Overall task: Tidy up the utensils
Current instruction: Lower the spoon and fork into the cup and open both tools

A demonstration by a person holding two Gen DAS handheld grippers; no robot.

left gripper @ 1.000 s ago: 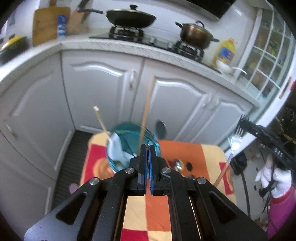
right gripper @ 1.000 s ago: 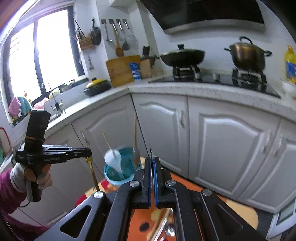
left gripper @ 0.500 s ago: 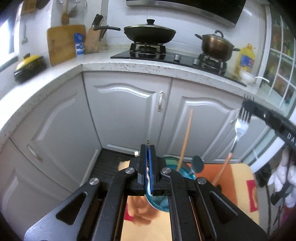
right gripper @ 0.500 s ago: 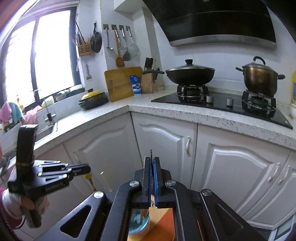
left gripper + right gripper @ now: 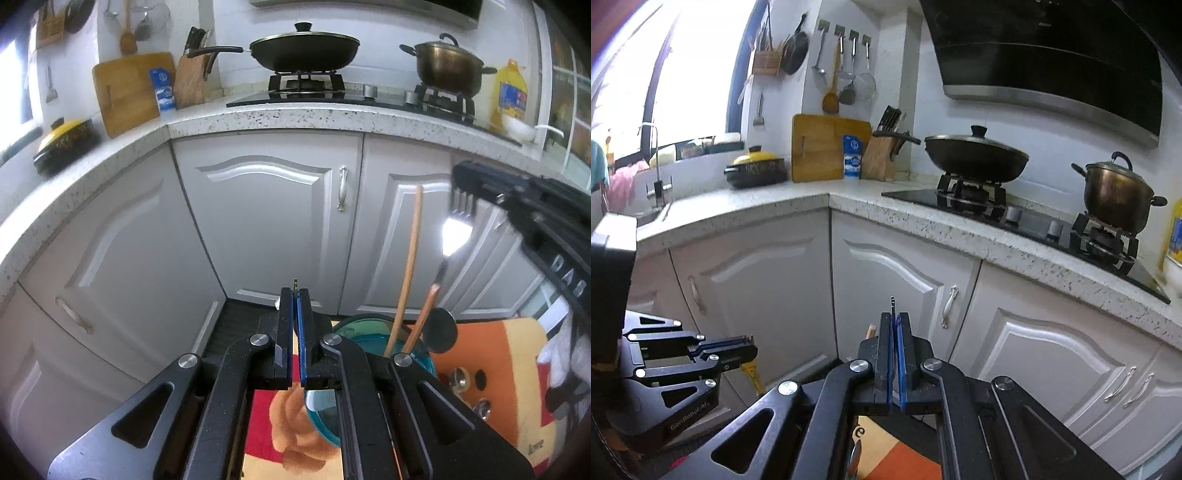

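In the left wrist view my left gripper [image 5: 295, 295] is shut on a thin utensil whose tip pokes out above the fingers. Below it a teal bowl [image 5: 373, 325] on the patterned table holds a wooden chopstick [image 5: 408, 266] and a ladle [image 5: 439, 328]. My right gripper [image 5: 461, 181] enters from the right, shut on a fork [image 5: 456, 229] with a wooden handle, held over the bowl. In the right wrist view my right gripper [image 5: 894, 317] is shut on the fork's edge, and my left gripper [image 5: 748, 345] at left holds a yellow-handled utensil [image 5: 753, 373].
A small table with an orange and red cloth [image 5: 495, 354] carries loose spoons [image 5: 461, 376]. White cabinets [image 5: 273, 221] stand close behind. The counter [image 5: 295, 118] holds a wok [image 5: 303, 48], a pot [image 5: 447, 70], an oil bottle [image 5: 511, 92] and a cutting board [image 5: 125, 92].
Both cameras have tilted upward, so the bowl and table sank low in view. The right gripper with the fork has come closer to the left gripper, over the bowl.
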